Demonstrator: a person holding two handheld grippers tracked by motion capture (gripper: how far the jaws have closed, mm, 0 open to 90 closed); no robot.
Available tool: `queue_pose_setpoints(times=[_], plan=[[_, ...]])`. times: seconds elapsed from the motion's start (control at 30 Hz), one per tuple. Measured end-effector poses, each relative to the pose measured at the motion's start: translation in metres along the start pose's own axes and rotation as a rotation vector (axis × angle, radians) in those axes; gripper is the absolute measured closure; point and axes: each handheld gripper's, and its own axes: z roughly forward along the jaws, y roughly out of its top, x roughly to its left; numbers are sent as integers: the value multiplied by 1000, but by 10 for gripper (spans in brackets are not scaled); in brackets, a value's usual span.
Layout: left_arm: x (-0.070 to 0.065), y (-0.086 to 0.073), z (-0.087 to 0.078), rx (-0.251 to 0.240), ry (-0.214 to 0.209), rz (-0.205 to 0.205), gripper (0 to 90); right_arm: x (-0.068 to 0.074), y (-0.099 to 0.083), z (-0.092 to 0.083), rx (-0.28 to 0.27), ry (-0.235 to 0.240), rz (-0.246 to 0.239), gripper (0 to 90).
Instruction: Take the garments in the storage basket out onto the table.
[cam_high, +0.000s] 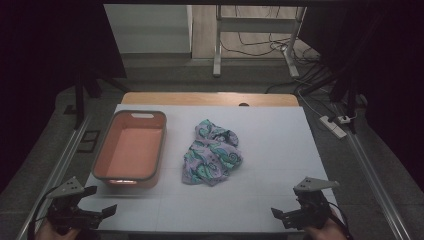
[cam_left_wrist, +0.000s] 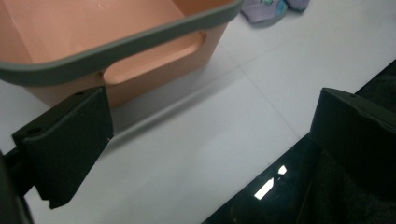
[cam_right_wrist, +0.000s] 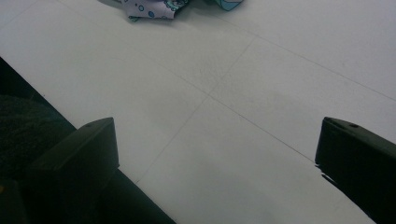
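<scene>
Crumpled patterned cloth (cam_high: 212, 152) in lilac, teal and dark blue, lying near the middle of the desk (cam_high: 280, 135), a little toward the far edge. Just to its left, apart from it, a salmon-pink bin (cam_high: 131, 149) with a grey rim, long side running from near edge to far edge, nothing visible inside.

Left tool (cam_high: 100, 201) at the near left corner of the desk, held low in a hand (cam_high: 47, 231), jaws apart and holding nothing. From the left gripper view, left tool (cam_left_wrist: 210, 140) aimed at the near end of the bin (cam_left_wrist: 140, 51), one jaw just in front of the bin's handle slot, the other jaw over the dark area past the near edge; a scrap of the cloth (cam_left_wrist: 268, 8) visible beyond the bin's corner.

Right tool (cam_high: 280, 216) at the near right corner, also held low in a hand (cam_high: 322, 232), jaws spread wide and empty, well apart from the cloth. From the right gripper view, right tool (cam_right_wrist: 215, 154) facing bare white desk (cam_right_wrist: 261, 84), with the near edge running under one jaw and the cloth (cam_right_wrist: 154, 7) at the far top of the frame.
</scene>
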Motion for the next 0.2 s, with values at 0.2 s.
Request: queue_pose_setpoints(times=[0.2], plan=[[-1, 2, 3, 28, -3, 4, 0, 0, 0, 1, 7, -2, -3, 0]])
